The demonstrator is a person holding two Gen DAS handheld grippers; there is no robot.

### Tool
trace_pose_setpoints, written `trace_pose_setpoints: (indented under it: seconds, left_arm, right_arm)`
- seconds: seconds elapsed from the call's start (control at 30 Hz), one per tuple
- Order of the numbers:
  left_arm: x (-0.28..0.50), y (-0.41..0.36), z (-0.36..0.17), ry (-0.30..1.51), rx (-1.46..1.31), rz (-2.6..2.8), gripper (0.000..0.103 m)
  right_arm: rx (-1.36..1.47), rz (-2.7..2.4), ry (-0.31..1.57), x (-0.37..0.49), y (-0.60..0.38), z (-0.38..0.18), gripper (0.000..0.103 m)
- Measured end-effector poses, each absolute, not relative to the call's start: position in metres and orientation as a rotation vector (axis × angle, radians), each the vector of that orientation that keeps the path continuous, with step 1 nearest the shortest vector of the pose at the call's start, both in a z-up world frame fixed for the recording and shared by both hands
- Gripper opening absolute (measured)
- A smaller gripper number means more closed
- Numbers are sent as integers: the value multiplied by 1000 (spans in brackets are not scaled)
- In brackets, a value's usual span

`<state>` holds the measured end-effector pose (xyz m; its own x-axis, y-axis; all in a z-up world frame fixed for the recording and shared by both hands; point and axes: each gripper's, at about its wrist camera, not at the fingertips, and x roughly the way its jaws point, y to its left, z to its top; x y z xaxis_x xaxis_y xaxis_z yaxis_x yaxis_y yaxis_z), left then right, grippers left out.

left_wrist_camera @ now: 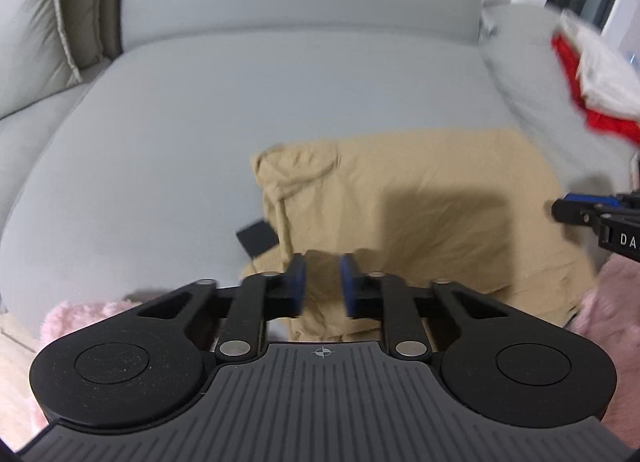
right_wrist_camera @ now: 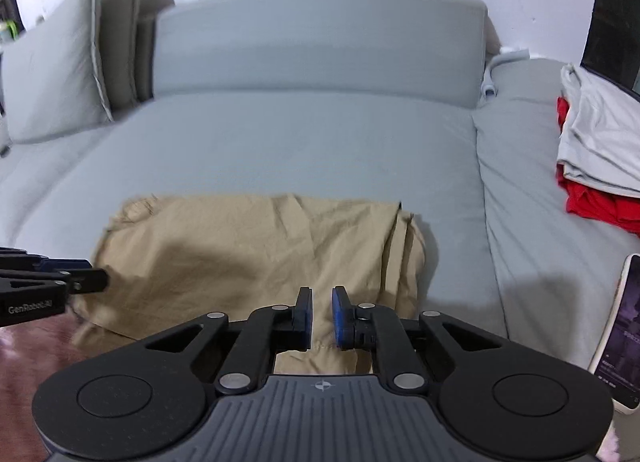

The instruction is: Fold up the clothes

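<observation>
A tan garment (left_wrist_camera: pixel 400 201) lies folded flat on the grey sofa seat (left_wrist_camera: pixel 180 121), with its near edge hanging toward me. My left gripper (left_wrist_camera: pixel 323 282) is closed narrowly on that near edge at the garment's left part, and bunched cloth fills the gap between its blue pads. My right gripper (right_wrist_camera: pixel 322 316) pinches the same near edge of the garment (right_wrist_camera: pixel 240 246) further right, with the hem drooping below its pads. Each gripper shows at the rim of the other's view: the right gripper (left_wrist_camera: pixel 560 209) and the left gripper (right_wrist_camera: pixel 100 280). A small black tag (left_wrist_camera: pixel 256 238) pokes out at the garment's left side.
A pile of red and pale grey clothes (right_wrist_camera: pixel 592 165) lies on the right sofa section. A phone (right_wrist_camera: pixel 624 334) leans at the right edge. Pink fluffy fabric (left_wrist_camera: pixel 80 314) covers the near side. Cushions (right_wrist_camera: pixel 52 81) stand at the back left, with the backrest (right_wrist_camera: pixel 320 45) behind.
</observation>
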<state>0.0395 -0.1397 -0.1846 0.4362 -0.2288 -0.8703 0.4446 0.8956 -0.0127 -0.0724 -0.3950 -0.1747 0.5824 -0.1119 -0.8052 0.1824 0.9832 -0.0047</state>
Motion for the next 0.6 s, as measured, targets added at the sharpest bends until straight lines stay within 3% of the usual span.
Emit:
trace_pose_setpoints:
  seconds: [0.03, 0.3, 0.37, 0.6]
  left_arm:
    - [42, -141, -192, 1057, 243, -420, 12]
    - [36, -144, -190, 1062, 294, -402, 17]
    - [32, -139, -186, 1056, 279, -401, 19]
    - [30, -129, -140, 881, 172, -452, 24]
  right_arm:
    - [81, -178, 954, -71, -397, -183, 5]
    - [85, -217, 1044, -75, -398, -184, 5]
    - [95, -229, 1052, -78, -399, -180, 18]
    - [107, -224, 925, -87, -414, -145, 17]
